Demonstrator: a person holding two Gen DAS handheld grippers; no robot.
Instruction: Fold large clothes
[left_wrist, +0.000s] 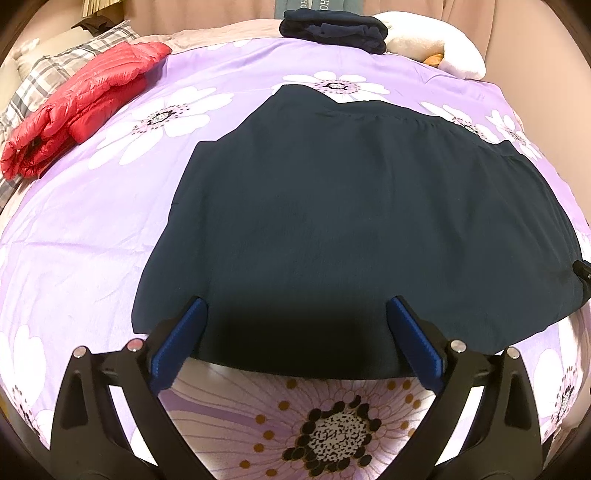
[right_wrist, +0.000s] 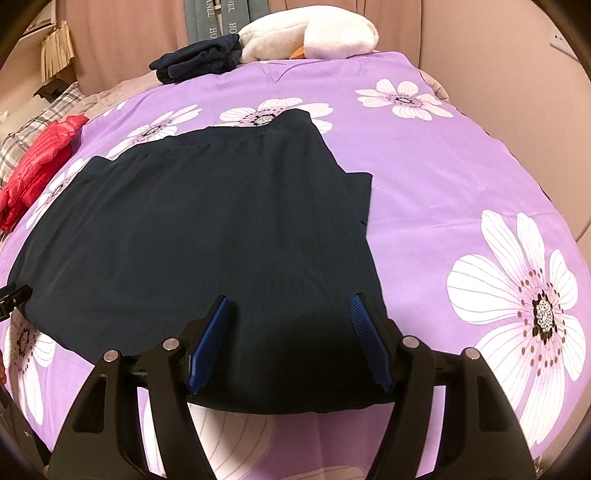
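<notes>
A large dark navy garment (left_wrist: 351, 221) lies spread flat on a purple flowered bedspread (left_wrist: 92, 240); it also shows in the right wrist view (right_wrist: 203, 229). My left gripper (left_wrist: 297, 306) is open, its blue pads wide apart above the garment's near hem, left of centre. My right gripper (right_wrist: 290, 304) is open, its pads over the near hem towards the garment's right corner. Neither holds cloth. The right gripper's tip peeks in at the left wrist view's right edge (left_wrist: 583, 271), and the left gripper's tip shows at the right wrist view's left edge (right_wrist: 11, 297).
A folded red puffer jacket (left_wrist: 81, 107) lies at the far left on the bedspread, by a plaid pillow (left_wrist: 55, 70). A folded dark garment (left_wrist: 332, 29) and a white plush toy (right_wrist: 314, 37) sit at the far edge by the headboard.
</notes>
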